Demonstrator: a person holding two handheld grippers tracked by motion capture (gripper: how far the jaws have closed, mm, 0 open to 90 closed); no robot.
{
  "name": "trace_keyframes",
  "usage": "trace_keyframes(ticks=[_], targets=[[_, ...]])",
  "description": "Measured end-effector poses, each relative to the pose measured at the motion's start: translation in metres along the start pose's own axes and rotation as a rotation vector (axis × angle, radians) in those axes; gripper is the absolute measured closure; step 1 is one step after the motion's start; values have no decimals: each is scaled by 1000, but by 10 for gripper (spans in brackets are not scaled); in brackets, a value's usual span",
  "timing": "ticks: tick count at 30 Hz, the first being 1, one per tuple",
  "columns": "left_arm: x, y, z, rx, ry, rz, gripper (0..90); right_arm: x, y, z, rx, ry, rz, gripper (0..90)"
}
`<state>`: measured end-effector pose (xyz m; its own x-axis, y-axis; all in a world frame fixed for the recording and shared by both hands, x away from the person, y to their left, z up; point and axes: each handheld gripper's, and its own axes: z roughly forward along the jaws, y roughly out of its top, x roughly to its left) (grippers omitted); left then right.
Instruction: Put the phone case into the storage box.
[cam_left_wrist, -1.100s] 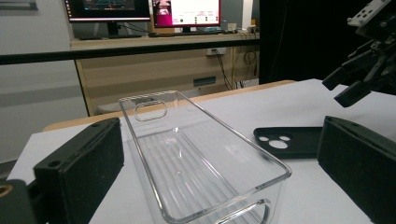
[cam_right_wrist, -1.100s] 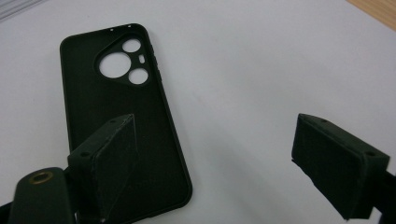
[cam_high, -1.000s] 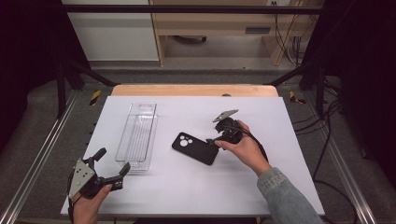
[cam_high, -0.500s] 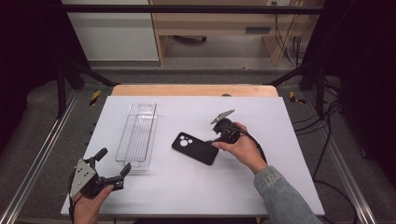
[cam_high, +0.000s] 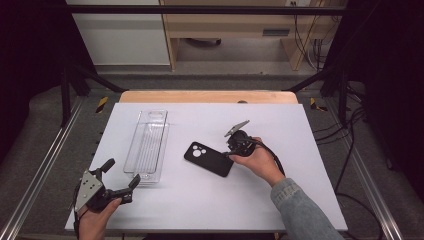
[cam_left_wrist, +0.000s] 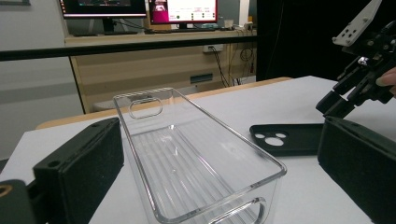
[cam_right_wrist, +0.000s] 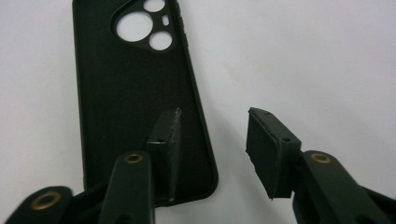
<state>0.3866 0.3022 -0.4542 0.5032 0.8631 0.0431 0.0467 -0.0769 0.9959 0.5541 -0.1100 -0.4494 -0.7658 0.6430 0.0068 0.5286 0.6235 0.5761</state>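
Note:
A black phone case (cam_high: 207, 159) lies inner side up on the white table, camera cutout toward the tray. My right gripper (cam_high: 229, 152) is at its near right end. In the right gripper view the case (cam_right_wrist: 135, 93) has one long edge between the jaws of the right gripper (cam_right_wrist: 212, 116): one pad hangs over the case's inside, the other over the table. The jaws have just been closing, and a gap remains on both sides of the edge. My left gripper (cam_high: 122, 172) stands open at the table's front left, aimed at an empty clear plastic tray (cam_high: 147, 145).
The white table (cam_high: 300, 150) ends in a wooden strip (cam_high: 207, 96) at the back. Metal rails run along both sides, and cables (cam_high: 350, 150) trail on the right. In the left gripper view the tray (cam_left_wrist: 201, 116) lies in front of the case (cam_left_wrist: 285, 138).
The right gripper's jaws have narrowed around the case's edge and the hand has shifted slightly. The left gripper, the tray and the case have not moved.

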Motion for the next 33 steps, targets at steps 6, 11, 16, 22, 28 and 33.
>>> trace_keyframes(ticks=[6, 11, 16, 22, 28, 33], targets=[[0, 0, 0, 5, 1, 0, 0, 1, -1, 2, 13, 12, -16, 657], [1, 0, 0, 5, 2, -1, 1, 0, -2, 3, 16, 23, -22, 704], [0, -1, 0, 6, 2, -1, 1, -1, -4, 5, 22, 28, -24, 723], [1, -1, 0, 7, 3, 0, 1, -2, -5, 6, 32, 43, -17, 729], [1, -1, 0, 7, 4, 0, 1, -4, -6, 8, 33, 49, -9, 760], [1, -1, 0, 9, 4, 0, 1, -6, -7, 9, 33, 66, 1, 787]])
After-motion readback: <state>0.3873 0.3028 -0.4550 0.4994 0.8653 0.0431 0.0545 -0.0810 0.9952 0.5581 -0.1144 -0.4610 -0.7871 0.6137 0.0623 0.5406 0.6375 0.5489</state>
